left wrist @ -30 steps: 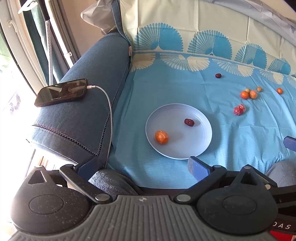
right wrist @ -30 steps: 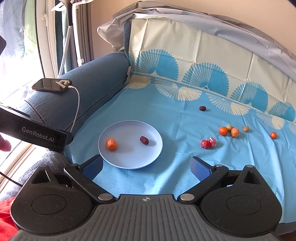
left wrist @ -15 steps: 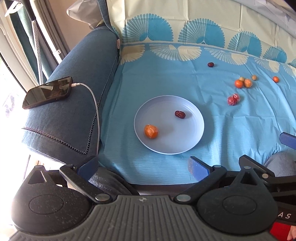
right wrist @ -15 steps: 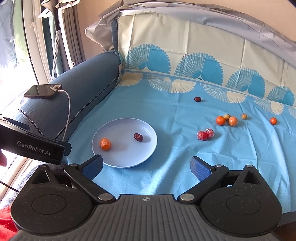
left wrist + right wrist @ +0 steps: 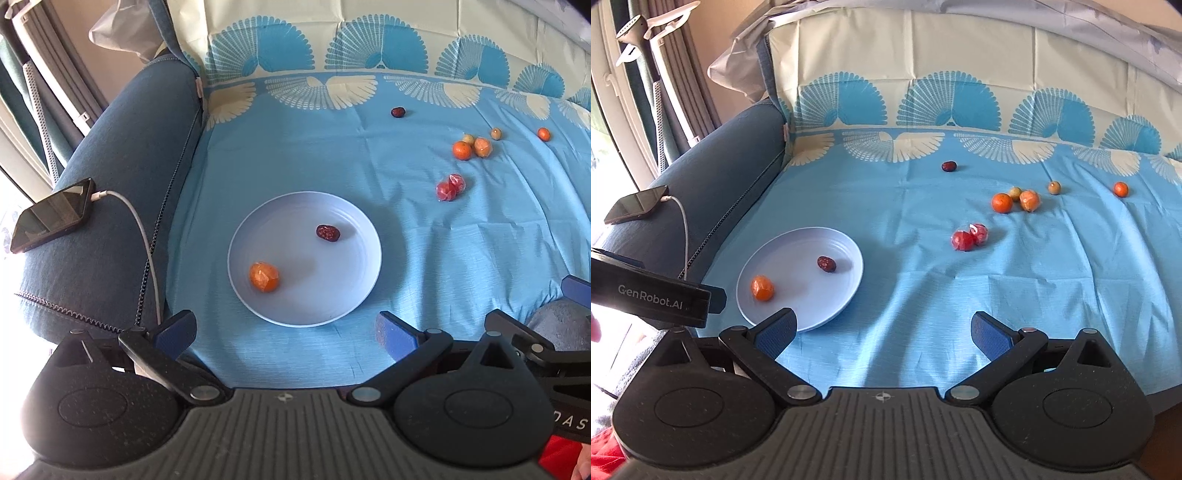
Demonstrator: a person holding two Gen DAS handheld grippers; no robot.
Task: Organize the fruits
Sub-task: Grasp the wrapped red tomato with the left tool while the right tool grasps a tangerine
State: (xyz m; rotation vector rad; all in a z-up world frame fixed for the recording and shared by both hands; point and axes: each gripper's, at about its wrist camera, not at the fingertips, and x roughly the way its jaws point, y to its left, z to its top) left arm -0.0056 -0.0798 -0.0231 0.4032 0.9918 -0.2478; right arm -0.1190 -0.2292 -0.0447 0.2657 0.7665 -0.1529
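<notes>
Left wrist view. Left gripper (image 5: 284,330): jaws wide apart, nothing between them, just short of the plate's near rim. Plate (image 5: 354,295), pale blue, on the blue cloth (image 5: 295,155). On the plate: wrapped orange fruit (image 5: 264,276) at its near left; red date (image 5: 328,233) toward its far side. Off the plate, on the cloth: red wrapped pair (image 5: 450,187) to the far right of the plate; orange cluster (image 5: 472,147) farther right and back; small yellow fruit (image 5: 496,133) and lone orange (image 5: 543,134) beyond that; dark date (image 5: 398,112) far behind the plate. Phone (image 5: 51,215) with white cable (image 5: 146,240), plugged in, on the blue armrest (image 5: 122,177) left of the plate. Writing: letters "DAS" at the lower right edge, cut off, on the other gripper's body.

Right wrist view. Right gripper (image 5: 882,330): jaws wide apart, empty, left fingertip (image 5: 777,326) over the plate's (image 5: 846,295) near rim. Fruit laid out as above: wrapped orange fruit (image 5: 762,288), red date (image 5: 826,264) on the plate; red wrapped pair (image 5: 969,237), orange cluster (image 5: 1015,199), dark date (image 5: 949,166) right of and behind it. Writing: "GenRobot.AI", white on the black bar (image 5: 650,295) left of the plate. Only here: white steamer stand (image 5: 653,59) and curtain far left of the plate; grey cover (image 5: 1034,7) above the cloth's fan-patterned back.
</notes>
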